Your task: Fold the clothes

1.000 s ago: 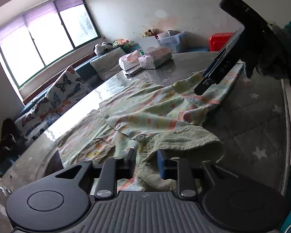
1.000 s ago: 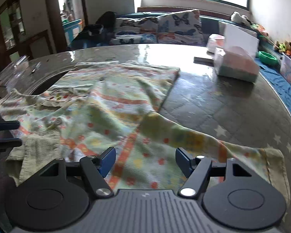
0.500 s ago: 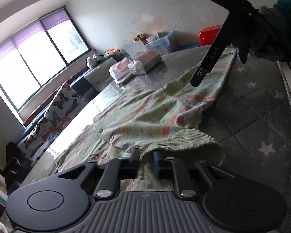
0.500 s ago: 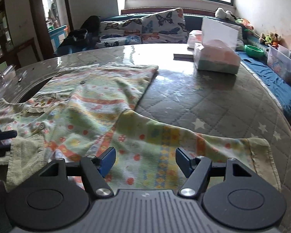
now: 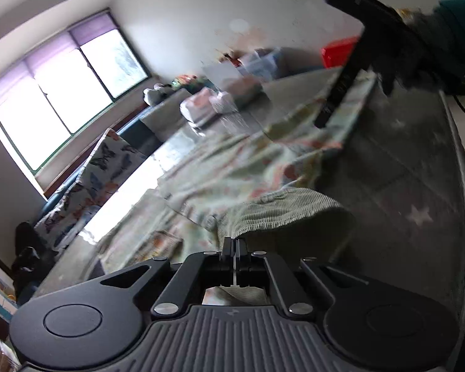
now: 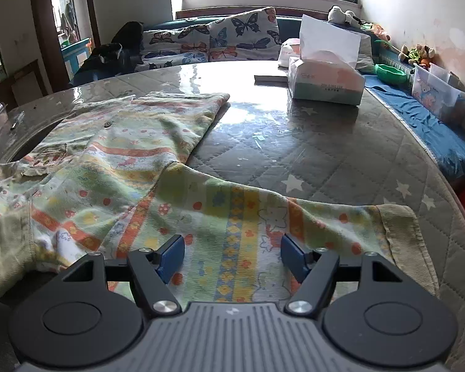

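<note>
A small green shirt with orange stripes and little printed pictures (image 6: pixel 133 167) is spread out on the grey quilted desk with white stars (image 6: pixel 341 161). The desk top is covered by a shiny clear sheet.

The left claw (image 5: pixel 233 249) is pressed shut, and the ribbed green cuff of one sleeve (image 5: pixel 282 214) is pinched between its black fingers. The cuff is lifted a little off the desk, right in front of this claw. The rest of the shirt is stretched away ahead of it. That picture is blurry.

The right claw (image 6: pixel 231 255) is held wide open, with its blue finger pads (image 6: pixel 170 255) apart. Nothing is held by it. The other sleeve is laid flat under and just ahead of this claw. The ribbed cuff at the end of that sleeve (image 6: pixel 400 229) is seen to the right of the claw. From the left wrist camera, the right claw (image 5: pixel 334 105) is seen far ahead, held by a hand in a dark glove (image 5: pixel 418 46). Some pale letters are printed on its side, but they are too blurred to be read.

Far ahead of the right claw, a pink and green box of paper tissues (image 6: pixel 325 83) is stood on the desk. A line of small writing is printed on its front, but it cannot be read. Behind the desk, cushions with butterflies (image 6: pixel 214 40) are lined up under a window.
</note>
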